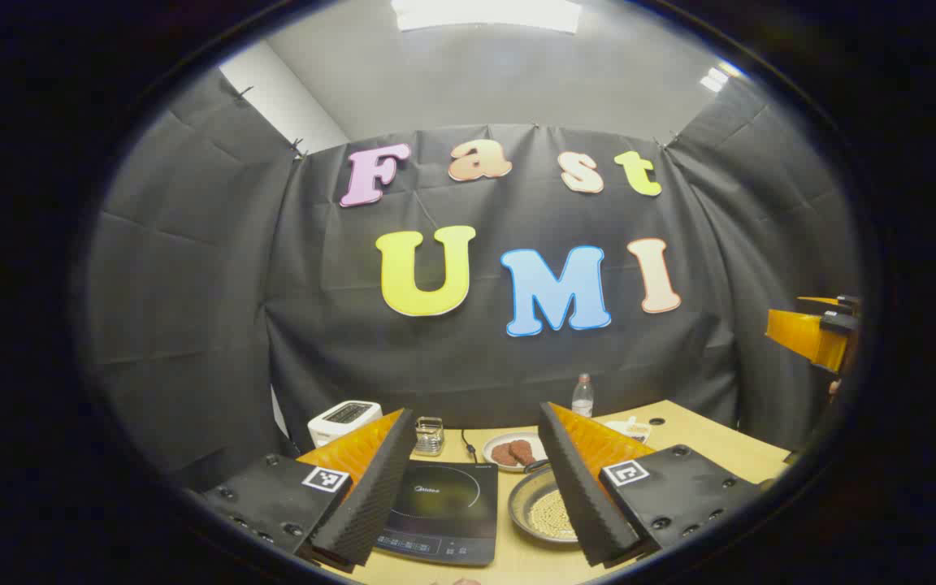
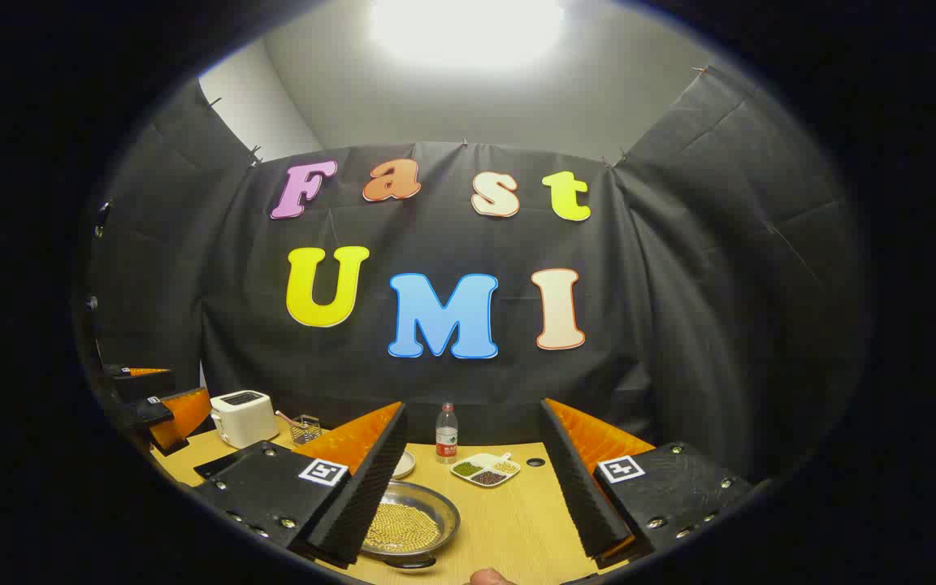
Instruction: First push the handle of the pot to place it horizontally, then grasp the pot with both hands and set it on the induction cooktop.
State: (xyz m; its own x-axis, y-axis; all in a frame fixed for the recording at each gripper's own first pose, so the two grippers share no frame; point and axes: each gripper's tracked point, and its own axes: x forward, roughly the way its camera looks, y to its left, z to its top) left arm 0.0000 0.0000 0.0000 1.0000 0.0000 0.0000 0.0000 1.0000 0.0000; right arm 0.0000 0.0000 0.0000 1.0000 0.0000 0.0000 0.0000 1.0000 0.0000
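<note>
The pot (image 1: 539, 510) is a shallow metal pan holding pale grains. It sits on the wooden table just right of the black induction cooktop (image 1: 439, 508), and my left gripper's right finger hides part of it. In the right gripper view the pot (image 2: 411, 520) lies low between the fingers, with a dark handle (image 2: 409, 561) at its near rim. My left gripper (image 1: 476, 410) is open above the cooktop and holds nothing. My right gripper (image 2: 472, 405) is open too, raised over the table. Each gripper shows at the other view's edge: the right gripper (image 1: 813, 333) and the left gripper (image 2: 159, 406).
A plate of brown patties (image 1: 513, 452) sits behind the cooktop. A white toaster (image 1: 344, 420), a wire basket (image 1: 429, 436) and a water bottle (image 1: 582, 396) stand along the back. A divided dish of beans (image 2: 484, 470) lies right of the bottle (image 2: 446, 435).
</note>
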